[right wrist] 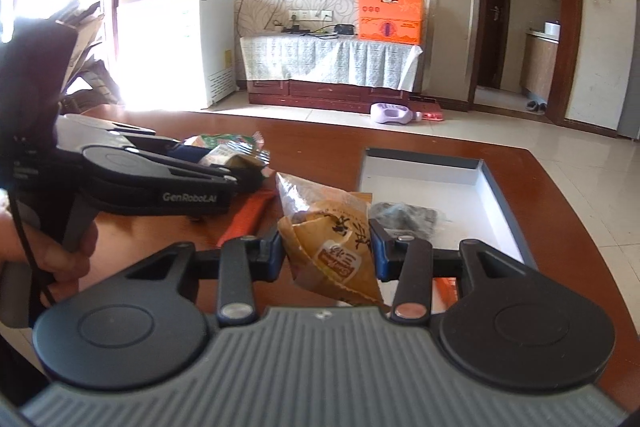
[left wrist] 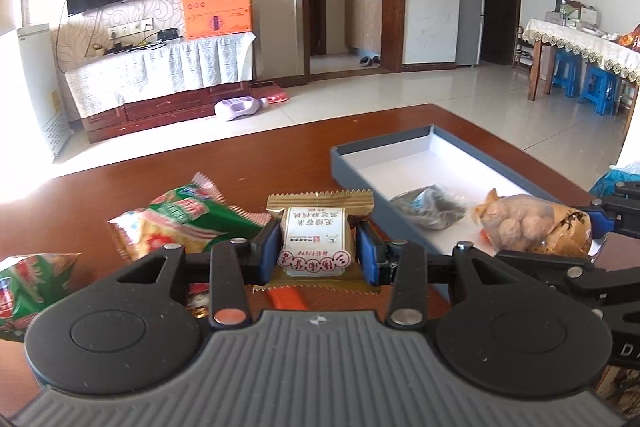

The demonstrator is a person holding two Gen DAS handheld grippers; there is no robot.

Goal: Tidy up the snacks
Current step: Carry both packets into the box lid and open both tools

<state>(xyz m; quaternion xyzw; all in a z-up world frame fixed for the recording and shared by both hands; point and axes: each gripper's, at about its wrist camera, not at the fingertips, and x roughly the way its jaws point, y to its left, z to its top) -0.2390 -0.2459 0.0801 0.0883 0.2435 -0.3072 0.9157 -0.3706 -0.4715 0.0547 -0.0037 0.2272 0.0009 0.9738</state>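
Observation:
My left gripper [left wrist: 316, 249] is shut on a gold-wrapped pastry with a white label [left wrist: 316, 239], just above the brown table. My right gripper [right wrist: 328, 251] is shut on a tan snack bag [right wrist: 332, 239], held at the near left corner of the grey tray [right wrist: 492, 179]. The bag also shows in the left wrist view [left wrist: 532, 223], over the tray's near end [left wrist: 348, 167]. A dark wrapped snack [left wrist: 428, 209] lies inside the tray, also in the right wrist view [right wrist: 404, 213]. Green and red snack packs [left wrist: 180, 219] lie left of my left gripper.
Another green pack [left wrist: 28, 283] lies at the far left. An orange strip [right wrist: 248, 215] lies on the table between the grippers. The table [left wrist: 140, 183] ends at a tiled floor; a TV cabinet [right wrist: 332, 67] stands beyond. A blue bag [left wrist: 624, 175] sits at the right edge.

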